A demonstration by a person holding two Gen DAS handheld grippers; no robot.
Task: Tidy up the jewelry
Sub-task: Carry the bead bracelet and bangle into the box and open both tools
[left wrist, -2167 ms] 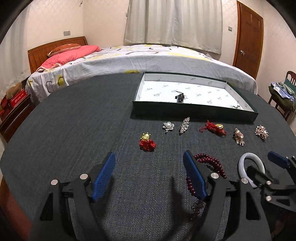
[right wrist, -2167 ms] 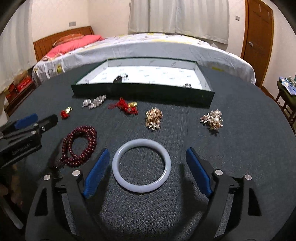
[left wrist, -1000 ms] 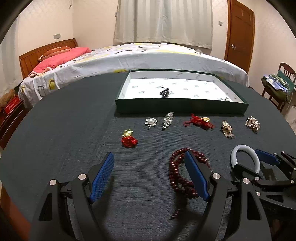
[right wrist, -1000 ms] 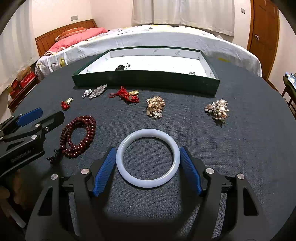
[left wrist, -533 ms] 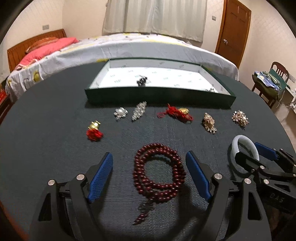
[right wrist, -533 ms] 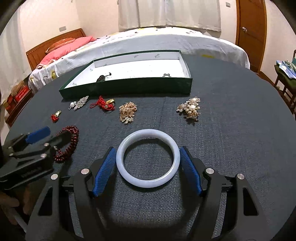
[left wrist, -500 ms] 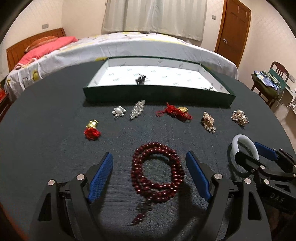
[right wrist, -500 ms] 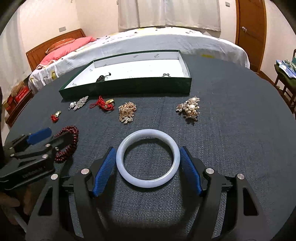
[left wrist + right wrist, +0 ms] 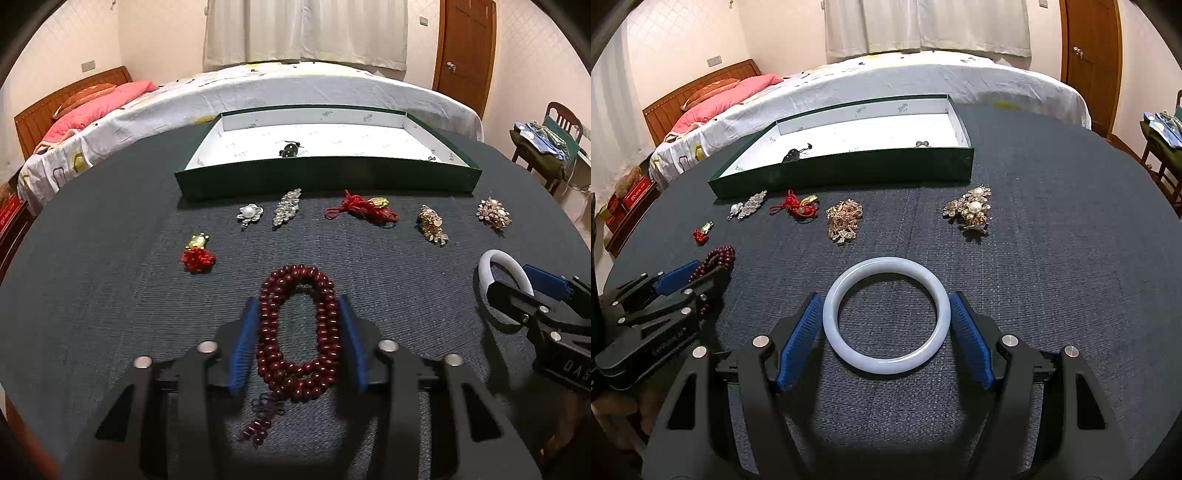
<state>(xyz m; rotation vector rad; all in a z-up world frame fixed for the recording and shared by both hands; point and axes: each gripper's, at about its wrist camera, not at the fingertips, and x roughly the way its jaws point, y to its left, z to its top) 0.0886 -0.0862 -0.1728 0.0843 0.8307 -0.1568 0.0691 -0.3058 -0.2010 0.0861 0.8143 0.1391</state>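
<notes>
My left gripper [image 9: 298, 325] is shut on the dark red bead bracelet [image 9: 299, 332], squeezing it into a narrow oval on the dark table. My right gripper [image 9: 886, 317] is shut on the white jade bangle [image 9: 886, 317], its blue pads touching both sides. The bangle also shows in the left wrist view [image 9: 498, 269], and the beads show partly in the right wrist view [image 9: 716, 260]. The green tray [image 9: 325, 177] with a white floor stands at the back and holds a dark brooch [image 9: 290, 149] and a small piece near its right corner.
Between tray and grippers lie a red tassel charm [image 9: 197, 254], a pearl brooch [image 9: 249, 214], a crystal brooch [image 9: 286, 206], a red cord charm [image 9: 364, 208], a gold brooch [image 9: 432, 223] and a pearl cluster brooch [image 9: 493, 212]. A bed stands behind the table; a chair is at right.
My left gripper has closed from wide open onto the bead bracelet, pressing it narrow. My right gripper stays shut on the bangle.
</notes>
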